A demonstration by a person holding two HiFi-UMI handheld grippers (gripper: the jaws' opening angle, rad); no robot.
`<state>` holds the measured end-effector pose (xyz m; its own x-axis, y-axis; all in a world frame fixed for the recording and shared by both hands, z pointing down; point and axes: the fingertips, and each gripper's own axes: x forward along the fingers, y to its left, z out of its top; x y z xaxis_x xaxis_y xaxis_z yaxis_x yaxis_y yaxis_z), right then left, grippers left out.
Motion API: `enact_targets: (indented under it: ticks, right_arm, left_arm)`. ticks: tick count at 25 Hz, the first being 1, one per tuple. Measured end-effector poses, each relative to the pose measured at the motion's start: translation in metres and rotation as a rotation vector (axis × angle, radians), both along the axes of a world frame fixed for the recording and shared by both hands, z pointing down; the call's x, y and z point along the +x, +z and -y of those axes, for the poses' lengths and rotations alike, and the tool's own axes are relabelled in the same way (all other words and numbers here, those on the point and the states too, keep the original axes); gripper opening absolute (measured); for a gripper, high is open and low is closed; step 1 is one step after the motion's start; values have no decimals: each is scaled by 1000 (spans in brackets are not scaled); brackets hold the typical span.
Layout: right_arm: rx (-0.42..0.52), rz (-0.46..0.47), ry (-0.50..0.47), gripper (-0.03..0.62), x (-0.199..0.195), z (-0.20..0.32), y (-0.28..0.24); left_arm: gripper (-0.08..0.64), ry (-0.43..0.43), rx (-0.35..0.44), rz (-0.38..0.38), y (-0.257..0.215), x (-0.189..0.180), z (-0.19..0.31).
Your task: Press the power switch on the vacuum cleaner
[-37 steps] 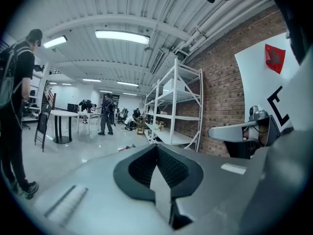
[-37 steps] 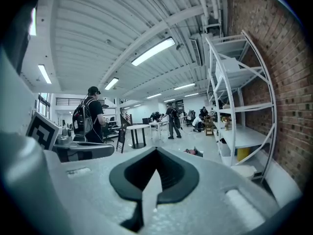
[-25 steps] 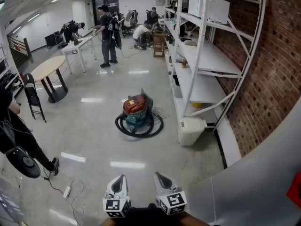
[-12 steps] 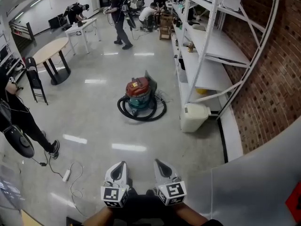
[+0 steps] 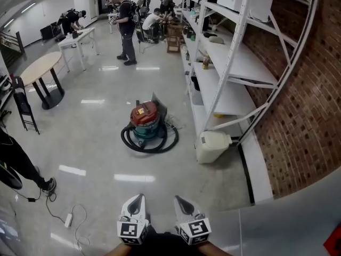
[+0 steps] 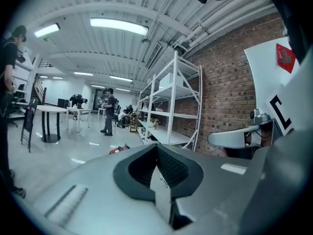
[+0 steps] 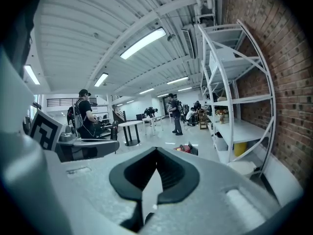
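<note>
The vacuum cleaner (image 5: 145, 119) stands on the glossy floor several steps ahead: red lid, teal drum, black hose coiled round its base. A sliver of its red lid (image 6: 117, 150) shows over the left gripper's body, and its red top (image 7: 183, 149) shows in the right gripper view. My left gripper (image 5: 137, 198) and right gripper (image 5: 178, 199) are held low and side by side at the bottom of the head view, far from the vacuum. The left gripper (image 6: 157, 148) and the right gripper (image 7: 156, 153) each have their jaws together with nothing between them. No switch is discernible at this distance.
White shelving (image 5: 234, 73) lines a brick wall on the right, with a white bin (image 5: 213, 145) at its foot. A power strip with its cable (image 5: 68, 220) lies at lower left beside a person's leg (image 5: 21, 161). A round table (image 5: 40, 68), a chair (image 5: 24, 108) and people (image 5: 125, 25) are further back.
The head view has shifted, so the vacuum now sits lower and further left than half a second ago. The person at left has slid toward the frame edge. Both grippers stay low and shut.
</note>
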<state>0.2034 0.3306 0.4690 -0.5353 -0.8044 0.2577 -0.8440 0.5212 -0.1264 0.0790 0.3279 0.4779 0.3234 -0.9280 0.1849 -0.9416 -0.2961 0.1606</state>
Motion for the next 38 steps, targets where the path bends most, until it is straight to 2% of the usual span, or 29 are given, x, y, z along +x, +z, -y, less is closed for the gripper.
enact_targets:
  ticks: [3, 6, 10, 15, 21, 30, 34, 38]
  right_arm:
    - [-9, -1, 19, -8, -9, 37, 3]
    - [-22, -13, 38, -8, -22, 78, 4]
    - [-10, -37, 42, -8, -51, 136, -10]
    - [0, -67, 39, -8, -94, 200, -20]
    - [68, -64, 7, -8, -147, 275, -45]
    - [69, -82, -40, -8, -182, 353, -37]
    - [53, -89, -88, -8, -196, 392, -34]
    - [35, -84, -146, -8, -204, 434, -24]
  left_arm:
    - [17, 27, 5, 10, 3, -10, 40]
    - [17, 19, 20, 16, -6, -31, 83]
    - [17, 5, 4, -11, -4, -68, 137]
    - [17, -14, 40, -3, -21, -119, 199]
    - [17, -58, 99, 28, -47, -179, 264]
    - [17, -129, 79, 51, -39, -224, 315]
    - [17, -180, 69, 30, -37, -236, 348]
    - [17, -223, 66, 65, -27, -238, 385]
